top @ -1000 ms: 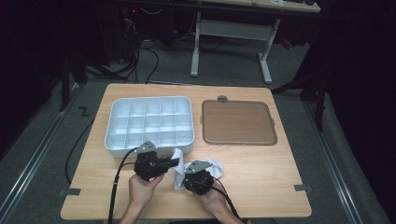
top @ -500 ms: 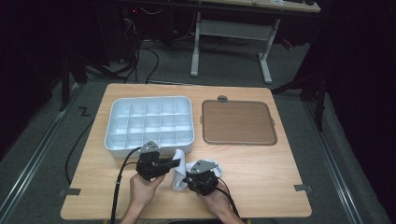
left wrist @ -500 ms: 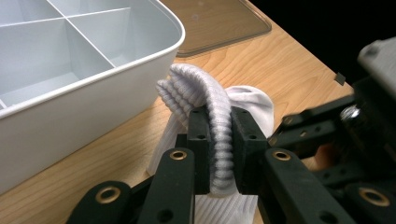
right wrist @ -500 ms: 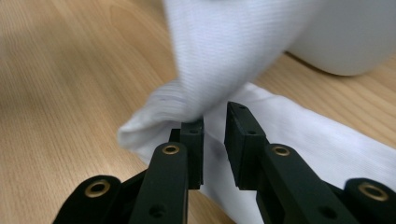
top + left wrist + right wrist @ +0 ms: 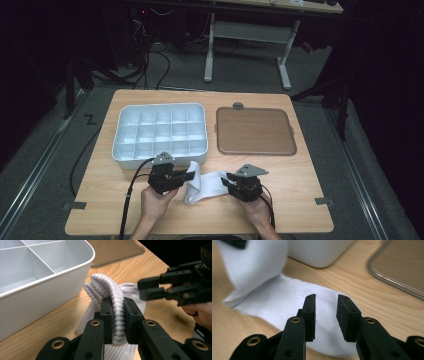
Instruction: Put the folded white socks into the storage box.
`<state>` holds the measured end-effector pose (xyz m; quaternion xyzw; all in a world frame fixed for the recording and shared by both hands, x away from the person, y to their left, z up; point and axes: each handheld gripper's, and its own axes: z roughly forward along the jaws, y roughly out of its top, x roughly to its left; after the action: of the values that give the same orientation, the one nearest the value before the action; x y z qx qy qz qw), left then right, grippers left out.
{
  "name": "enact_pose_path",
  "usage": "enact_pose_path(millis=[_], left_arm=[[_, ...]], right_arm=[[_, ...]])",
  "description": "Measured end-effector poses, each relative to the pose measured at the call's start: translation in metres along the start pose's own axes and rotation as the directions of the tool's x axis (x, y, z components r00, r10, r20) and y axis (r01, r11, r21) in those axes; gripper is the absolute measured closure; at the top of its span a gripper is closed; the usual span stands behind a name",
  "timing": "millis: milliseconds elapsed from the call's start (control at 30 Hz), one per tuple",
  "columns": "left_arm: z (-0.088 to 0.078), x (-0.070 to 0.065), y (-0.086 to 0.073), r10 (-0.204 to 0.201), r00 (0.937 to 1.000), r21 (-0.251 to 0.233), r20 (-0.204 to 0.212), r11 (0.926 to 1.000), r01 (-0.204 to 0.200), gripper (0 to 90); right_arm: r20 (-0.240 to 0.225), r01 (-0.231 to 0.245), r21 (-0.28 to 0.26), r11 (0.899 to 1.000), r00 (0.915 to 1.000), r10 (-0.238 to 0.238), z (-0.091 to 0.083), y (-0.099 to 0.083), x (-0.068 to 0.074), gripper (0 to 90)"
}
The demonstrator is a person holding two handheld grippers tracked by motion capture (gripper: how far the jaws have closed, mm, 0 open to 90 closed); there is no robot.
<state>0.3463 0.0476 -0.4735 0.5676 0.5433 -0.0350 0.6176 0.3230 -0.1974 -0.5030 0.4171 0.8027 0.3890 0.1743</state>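
Your left gripper (image 5: 117, 322) is clamped on the ribbed cuff of the white sock (image 5: 110, 293); the left gripper view shows the ribbing bunched between the pads and arching up above them, a detail the high view is too small to give. That same view shows your right gripper (image 5: 150, 288) farther off at the right, held in your hand just above the sock's far end.

The right gripper view looks down on the flat, smooth part of the sock (image 5: 287, 307) lying on the wood. Its jaws have just been opening and now stand narrowly apart with nothing between them, the pads clear of the fabric.

From the high view you see the layout: the sock (image 5: 205, 182) lies stretched between your left gripper (image 5: 189, 176) and your right gripper (image 5: 226, 180), near the front edge of the wooden table (image 5: 305, 200), just in front of the white compartment tray (image 5: 160, 131). The clear lid (image 5: 254, 131) lies flat beside the tray, to its right.

The table stands on grey carpet (image 5: 45, 150) in a dark room. Black cables (image 5: 150, 60) trail on the floor behind it, beside the white legs of another desk (image 5: 247, 35).
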Motion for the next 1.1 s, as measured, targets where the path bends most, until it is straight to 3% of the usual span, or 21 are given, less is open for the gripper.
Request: enact_pose_path(millis=[200,433,600,700,1100], left_arm=[[0.005,-0.006,-0.002,0.011,0.9999,0.010,0.000,0.9999,-0.011,79.6],[0.009,-0.008,-0.006,0.038,0.9993,0.033,-0.007,0.9987,-0.038,79.6],[0.013,-0.010,-0.009,0.051,0.9986,0.045,-0.010,0.9977,-0.051,79.6],[0.015,-0.013,-0.011,0.061,0.9981,0.051,-0.009,0.9969,-0.060,79.6],[0.021,-0.018,-0.021,0.092,0.9957,0.088,-0.010,0.9920,-0.091,79.5]], right_arm=[[0.025,-0.049,0.017,0.999,0.9985,0.049,-0.001,-0.008,-0.017,65.5],[0.039,-0.076,0.044,0.996,0.9965,0.075,0.002,-0.013,-0.025,62.8],[0.015,-0.077,0.060,0.995,0.9970,0.076,0.005,-0.016,-0.028,78.5],[0.004,-0.077,0.064,0.995,0.9971,0.076,0.006,-0.018,-0.027,83.3],[-0.036,-0.080,0.064,0.995,0.9960,0.082,0.012,-0.018,-0.009,84.2]])
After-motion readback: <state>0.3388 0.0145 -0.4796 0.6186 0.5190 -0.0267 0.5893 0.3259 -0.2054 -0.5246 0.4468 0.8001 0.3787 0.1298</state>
